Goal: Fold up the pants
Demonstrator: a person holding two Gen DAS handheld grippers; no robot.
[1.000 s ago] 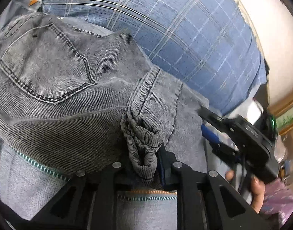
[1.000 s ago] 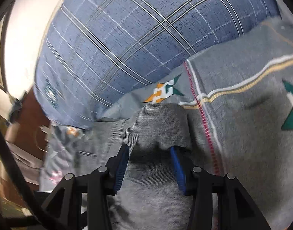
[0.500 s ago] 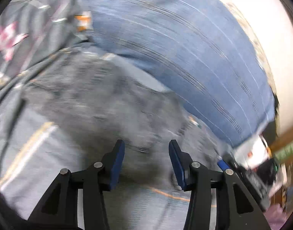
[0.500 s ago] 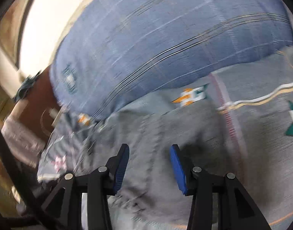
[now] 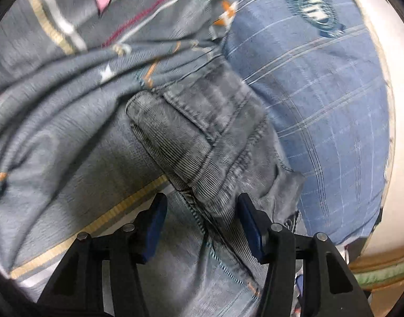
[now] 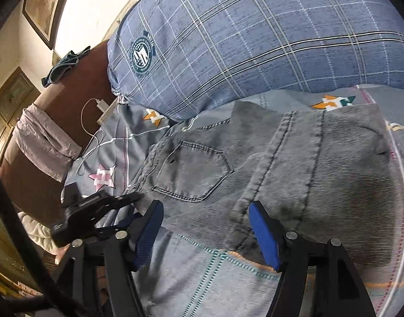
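Your pants (image 6: 267, 166) lie folded into a compact grey bundle on the bed (image 6: 202, 277), centre frame in the right wrist view, just below the blue plaid pillow (image 6: 254, 39). Left tongs (image 5: 200, 227) are opening, with the denim edge between the pads but not pinched. Right tongs (image 6: 205, 233) are opening too, nothing gripped. Judgement: folding looks nearly done; you may only have tidying left.

Dim, warm indoor light. A glaring white wall (image 6: 96, 8) blows out at top left of the right wrist view. The left wrist view is motion-blurred, smearing the folded grey denim pants (image 5: 202, 142) and blue plaid pillow (image 5: 320, 105). Fisheye bending curves both pictures, with black vignetted corners. Soft shadows lie under the pants.
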